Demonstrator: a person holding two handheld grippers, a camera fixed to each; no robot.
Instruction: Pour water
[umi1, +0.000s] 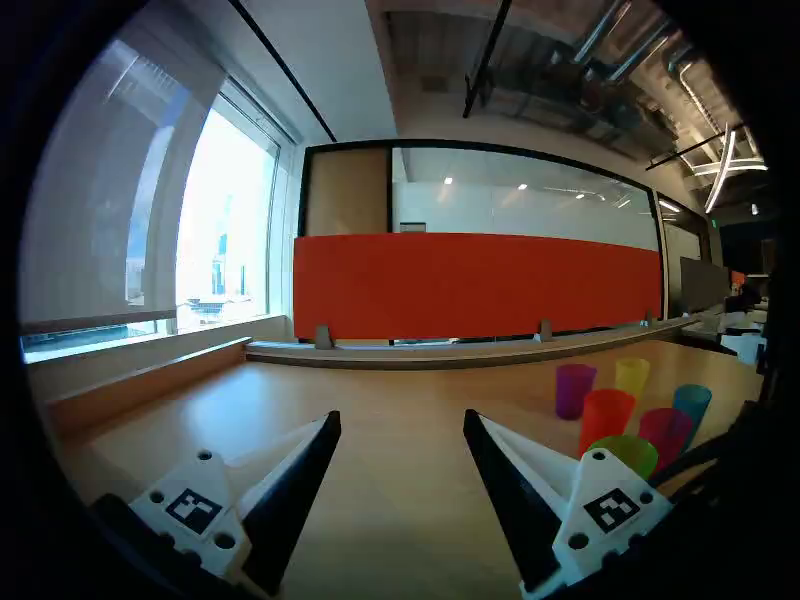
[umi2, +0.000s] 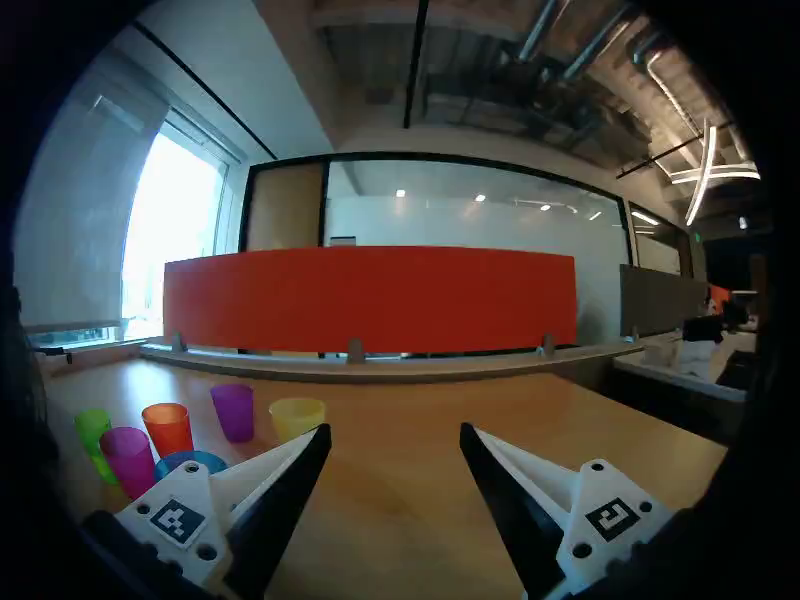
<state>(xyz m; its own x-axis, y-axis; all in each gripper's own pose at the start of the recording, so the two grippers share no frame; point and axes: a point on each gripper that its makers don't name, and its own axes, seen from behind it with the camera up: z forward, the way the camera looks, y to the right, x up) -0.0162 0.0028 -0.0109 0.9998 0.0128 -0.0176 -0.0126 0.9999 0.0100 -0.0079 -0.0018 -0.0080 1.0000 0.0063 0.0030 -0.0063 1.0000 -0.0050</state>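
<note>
Both views low over the desk (umi1: 400, 500), toward one shared orange divider (umi1: 470, 285)

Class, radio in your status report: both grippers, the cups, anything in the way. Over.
Left gripper open, empty. Right gripper open, empty. Six coloured cups clustered on desk, none gripped. No obstacle seen.

Six coloured plastic cups (umi1: 605, 420) are grouped on the light wooden table (umi1: 400, 400), ahead and to the right of the left gripper (umi1: 400, 440) and ahead and to the left of the right gripper (umi2: 395, 450). A long orange partition panel (umi1: 470, 285) is set behind them along the table's far edge, ahead of both grippers. A tall glass window (umi1: 225, 230) is found to the left.
</note>
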